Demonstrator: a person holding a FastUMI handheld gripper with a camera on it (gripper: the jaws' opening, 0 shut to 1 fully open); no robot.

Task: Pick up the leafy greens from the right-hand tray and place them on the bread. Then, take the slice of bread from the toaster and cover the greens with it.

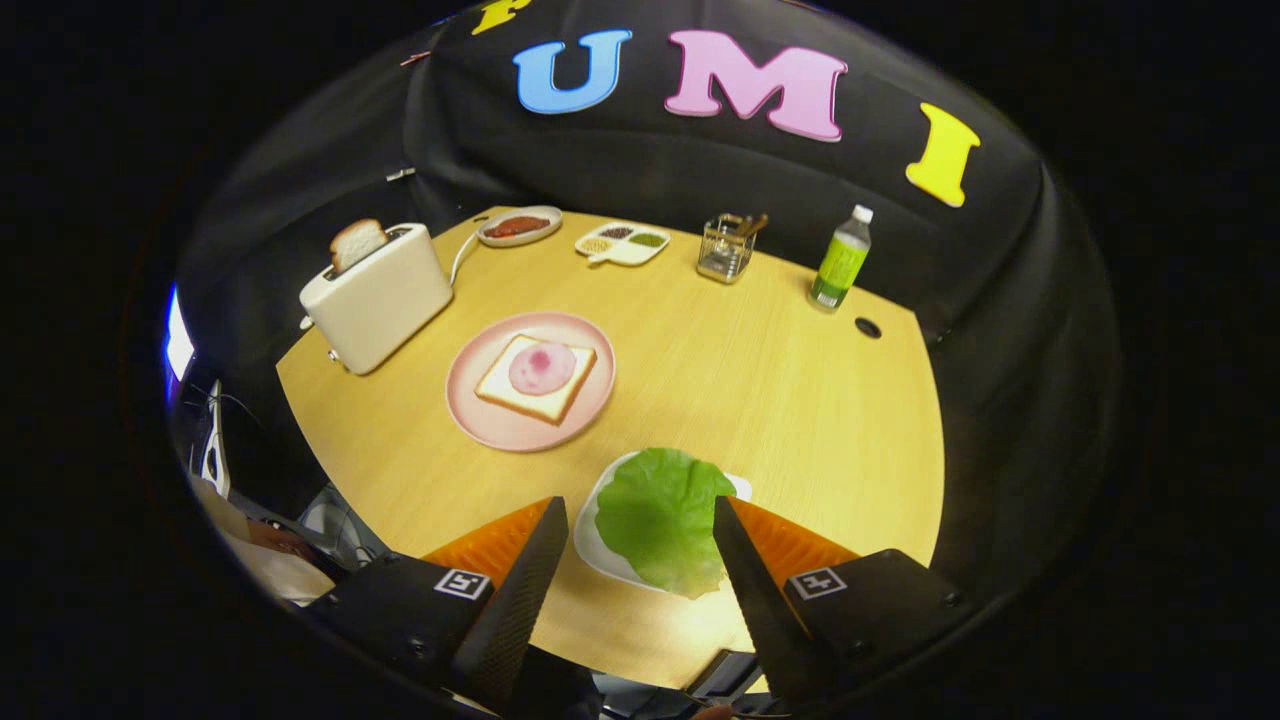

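The gripper [637, 540] is spread wide, the greens [662, 520] lying on a white tray [590, 545] between its fingers, untouched. Beyond, bread [535, 378] with a pink slice sits on a plate [480, 415]. Left, a toaster [378, 297] holds a slice [356, 243]. Farther: dishes [520, 226], a jar [726, 249], a bottle [841, 262].

white tray [600, 545] mostly hidden under the leafy greens [660, 520], toaster's [380, 295] bread slice [356, 243] half sunk in its slot, small dish [622, 243] contents too small to tell

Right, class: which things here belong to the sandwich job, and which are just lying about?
Job: green lettuce leaf on white tray, between the open claw fingers; topped bread slice on pink plate; bread slice in cream toaster.
Lying about: green bottle, glass jar, sauce dish, divided dish.
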